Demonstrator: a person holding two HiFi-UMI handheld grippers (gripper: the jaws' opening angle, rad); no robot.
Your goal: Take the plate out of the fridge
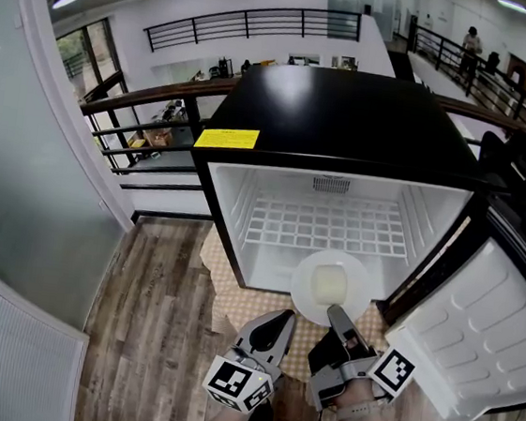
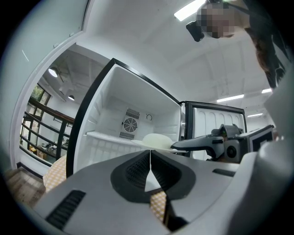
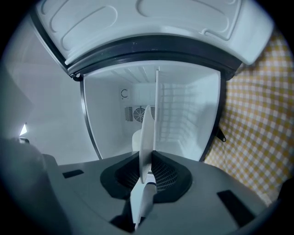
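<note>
At lower centre, the right gripper (image 1: 335, 313) grasps the white plate's (image 1: 330, 283) rim before the open mini fridge (image 1: 339, 119). Beside it, the left gripper (image 1: 278, 323) is clenched and empty.

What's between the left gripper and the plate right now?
No object: the head view shows only checkered cloth between the shut left gripper and the plate, which the right gripper holds by its rim.
</note>
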